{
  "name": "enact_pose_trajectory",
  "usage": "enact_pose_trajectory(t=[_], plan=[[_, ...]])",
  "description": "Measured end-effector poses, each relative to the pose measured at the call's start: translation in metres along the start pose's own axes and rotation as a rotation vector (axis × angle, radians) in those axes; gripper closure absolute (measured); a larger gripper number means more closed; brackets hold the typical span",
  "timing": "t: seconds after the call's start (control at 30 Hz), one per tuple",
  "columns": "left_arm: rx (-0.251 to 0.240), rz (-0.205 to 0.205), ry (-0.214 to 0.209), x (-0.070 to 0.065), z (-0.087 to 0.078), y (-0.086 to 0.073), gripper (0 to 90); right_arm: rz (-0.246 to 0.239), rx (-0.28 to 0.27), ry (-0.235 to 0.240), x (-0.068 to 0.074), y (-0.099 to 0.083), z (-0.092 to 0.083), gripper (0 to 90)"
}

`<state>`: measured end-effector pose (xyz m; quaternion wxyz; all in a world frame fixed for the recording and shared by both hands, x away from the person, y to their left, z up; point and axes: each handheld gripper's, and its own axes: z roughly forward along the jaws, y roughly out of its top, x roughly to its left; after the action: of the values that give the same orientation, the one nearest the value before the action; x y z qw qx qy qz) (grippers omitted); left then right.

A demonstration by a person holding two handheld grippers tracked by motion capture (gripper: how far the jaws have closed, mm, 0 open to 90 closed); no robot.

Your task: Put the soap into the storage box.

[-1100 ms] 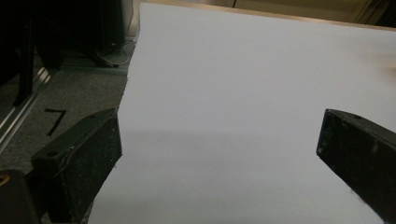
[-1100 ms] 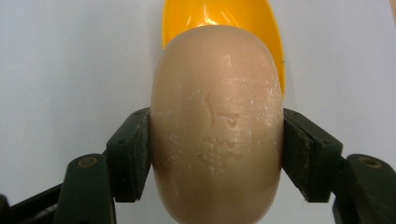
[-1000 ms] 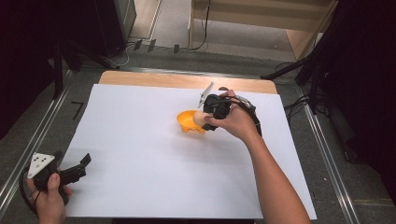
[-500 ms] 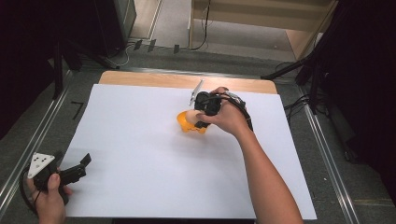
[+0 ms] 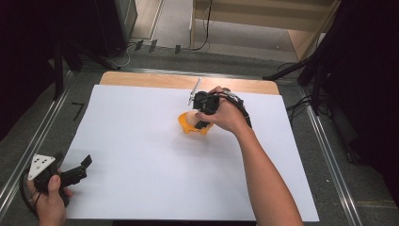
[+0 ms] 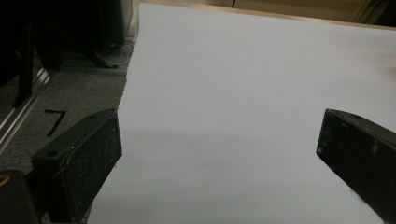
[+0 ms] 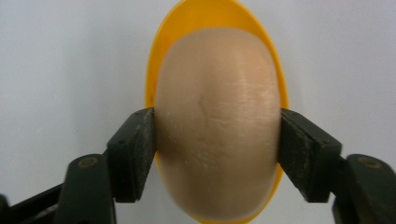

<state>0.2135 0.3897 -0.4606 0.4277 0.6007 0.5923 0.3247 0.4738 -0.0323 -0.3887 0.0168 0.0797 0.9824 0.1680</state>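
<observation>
A yellow bowl (image 5: 185, 124) sits on the white sheet (image 5: 141, 146), right of the middle. My right gripper (image 5: 199, 120) points down into it from the right. In the right gripper view a pale beige egg-shaped thing (image 7: 217, 93) lies inside the yellow bowl (image 7: 215, 11). My right gripper (image 7: 217, 149) has just been closing, and both pads now press on the egg's sides. My left gripper (image 5: 77, 170) rests at the sheet's near left corner. In the left gripper view my left gripper (image 6: 219, 149) stands open over bare white sheet, nothing between its jaws.
The sheet covers most of a wooden table (image 5: 141, 80), whose far edge shows. Metal rails (image 5: 329, 150) run along both sides. Grey carpet, cables and dark equipment (image 5: 113, 28) lie beyond the table.
My right hand has moved left and slightly down, bringing its gripper over the yellow bowl. The bowl and my left gripper have stayed put.
</observation>
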Motion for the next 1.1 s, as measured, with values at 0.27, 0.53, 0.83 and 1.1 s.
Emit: enact_pose_trajectory(t=[0.27, 0.53, 0.83, 1.1], plan=[[0.0, -0.001, -0.002, 0.0, 0.0, 0.0, 0.7, 0.045, -0.046, -0.024, -0.001, -0.005, -0.013, 31.1], [0.001, -0.001, 0.0, 0.0, 0.0, 0.0, 0.7, 0.12, -0.091, -0.035, 0.001, -0.026, -0.022, 26.0], [0.002, 0.0, 0.002, 0.0, 0.0, 0.0, 0.7, 0.192, -0.094, -0.106, 0.008, -0.051, -0.027, 20.5], [0.002, -0.001, 0.004, 0.0, 0.0, 0.0, 0.7, 0.297, -0.143, -0.178, 0.018, -0.083, -0.027, 13.4]])
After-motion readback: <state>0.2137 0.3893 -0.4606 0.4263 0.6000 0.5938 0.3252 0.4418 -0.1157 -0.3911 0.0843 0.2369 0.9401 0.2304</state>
